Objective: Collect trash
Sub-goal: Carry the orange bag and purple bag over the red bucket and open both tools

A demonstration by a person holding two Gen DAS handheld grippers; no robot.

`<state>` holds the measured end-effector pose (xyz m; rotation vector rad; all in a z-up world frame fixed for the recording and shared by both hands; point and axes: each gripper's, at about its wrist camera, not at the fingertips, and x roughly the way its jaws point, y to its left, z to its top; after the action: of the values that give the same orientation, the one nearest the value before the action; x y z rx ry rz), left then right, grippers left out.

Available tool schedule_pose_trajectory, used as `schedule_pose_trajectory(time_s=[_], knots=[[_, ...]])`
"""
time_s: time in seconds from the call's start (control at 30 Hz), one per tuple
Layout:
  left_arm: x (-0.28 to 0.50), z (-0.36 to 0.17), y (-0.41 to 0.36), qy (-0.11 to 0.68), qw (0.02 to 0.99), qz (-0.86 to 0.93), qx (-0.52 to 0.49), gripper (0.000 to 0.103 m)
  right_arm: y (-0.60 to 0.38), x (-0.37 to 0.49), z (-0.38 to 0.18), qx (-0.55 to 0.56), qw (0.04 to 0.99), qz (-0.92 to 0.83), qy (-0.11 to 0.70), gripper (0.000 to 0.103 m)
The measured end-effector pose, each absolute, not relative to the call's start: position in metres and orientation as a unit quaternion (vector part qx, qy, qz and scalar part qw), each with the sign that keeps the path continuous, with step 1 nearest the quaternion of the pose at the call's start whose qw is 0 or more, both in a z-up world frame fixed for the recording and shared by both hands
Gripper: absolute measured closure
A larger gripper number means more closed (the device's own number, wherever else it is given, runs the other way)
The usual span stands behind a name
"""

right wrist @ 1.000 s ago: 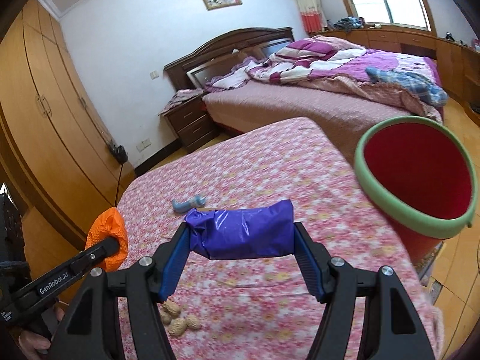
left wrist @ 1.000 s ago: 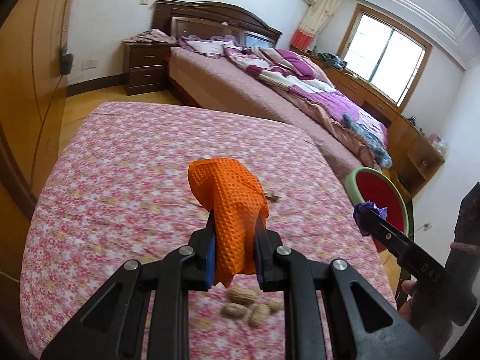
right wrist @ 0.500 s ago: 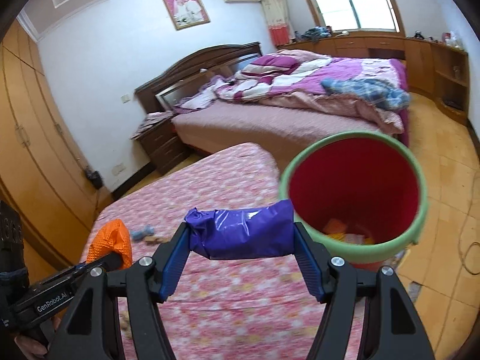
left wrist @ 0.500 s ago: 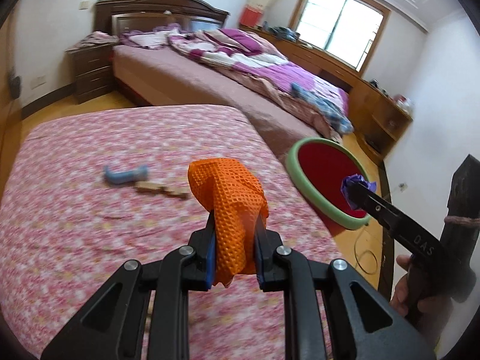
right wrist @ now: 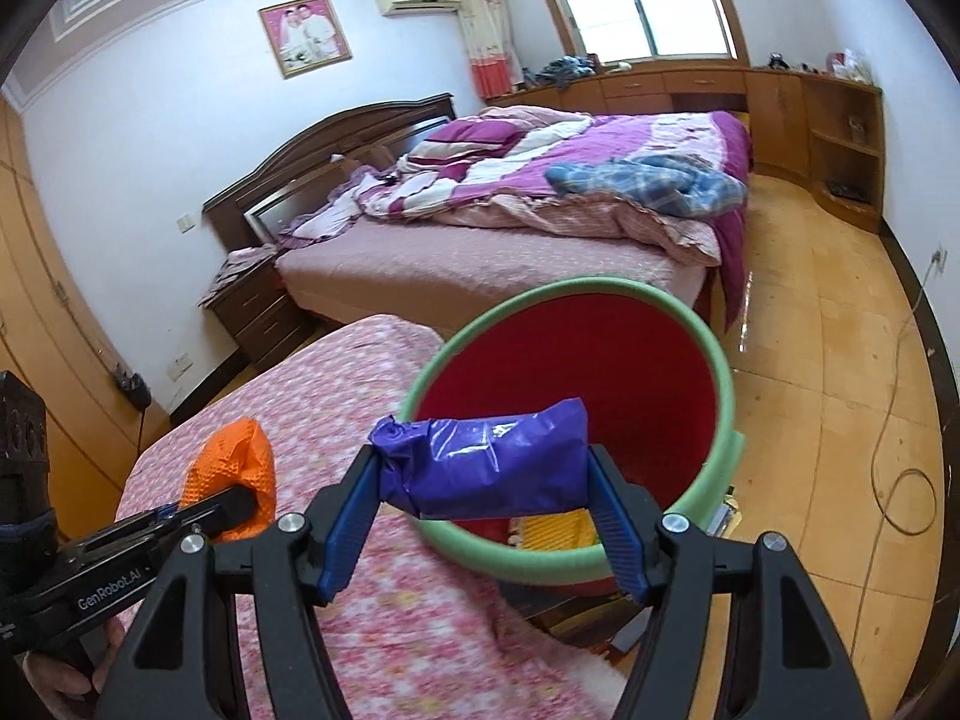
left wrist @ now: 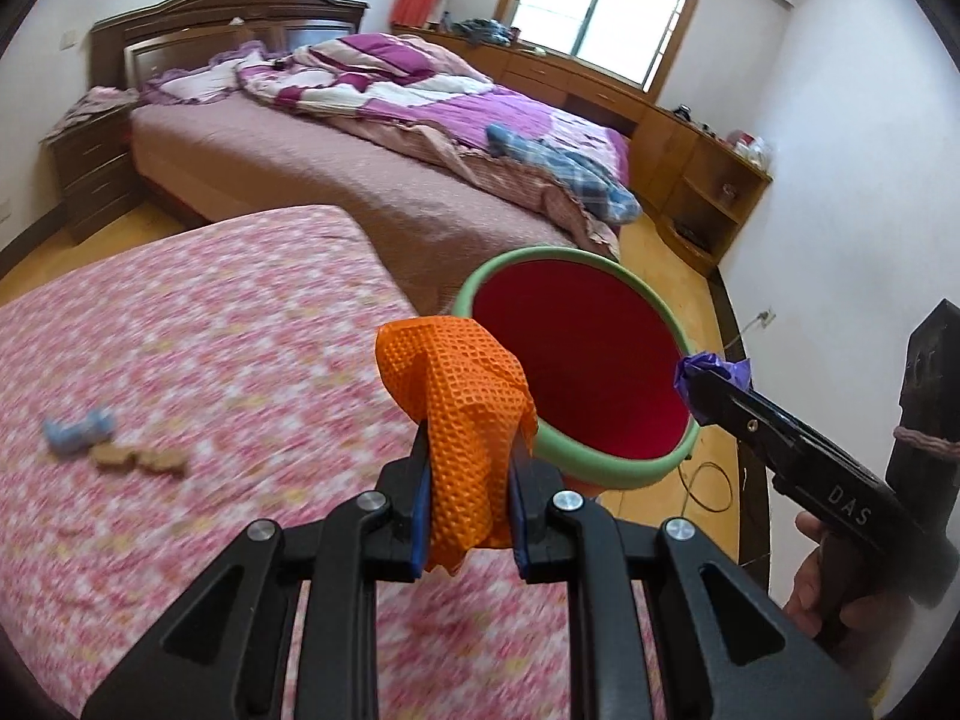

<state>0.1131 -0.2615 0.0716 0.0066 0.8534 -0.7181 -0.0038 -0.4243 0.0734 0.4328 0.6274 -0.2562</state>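
both jaws clamp trash, angled down toward red bin (right wrist: 723, 414).

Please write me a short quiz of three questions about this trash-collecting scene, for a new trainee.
1. True or false: the left tool is shut on the orange mesh foam sleeve.
2. What does the right tool hold? A) a peanut B) a crumpled purple plastic wrapper C) nothing
3. Fill in: the red plastic bucket has a ____ rim.

Key:
1. True; the sleeve sticks up between its pads.
2. B, the crumpled purple plastic wrapper, held by its two ends.
3. Green.
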Motion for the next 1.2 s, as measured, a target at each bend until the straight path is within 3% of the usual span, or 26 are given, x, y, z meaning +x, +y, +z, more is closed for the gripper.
schedule_pose_trajectory(time_s=[0.47, 0.63, 1.2], knots=[[0.139, 0.038, -0.353, 0.407, 0.832, -0.374, 0.050, 0.082, -0.484, -0.003, 0.049, 0.255, 0.908, -0.144, 0.299, 0.034], [0.139, 0.033, -0.365, 0.408, 0.829, -0.378, 0.063, 0.064, -0.491, 0.001, 0.043, 0.259, 0.906, -0.147, 0.302, 0.034], [0.151, 0.041, -0.317, 0.422, 0.847, -0.322, 0.030, 0.060, -0.476, 0.022, 0.029, 0.266, 0.901, -0.118, 0.321, 0.030]])
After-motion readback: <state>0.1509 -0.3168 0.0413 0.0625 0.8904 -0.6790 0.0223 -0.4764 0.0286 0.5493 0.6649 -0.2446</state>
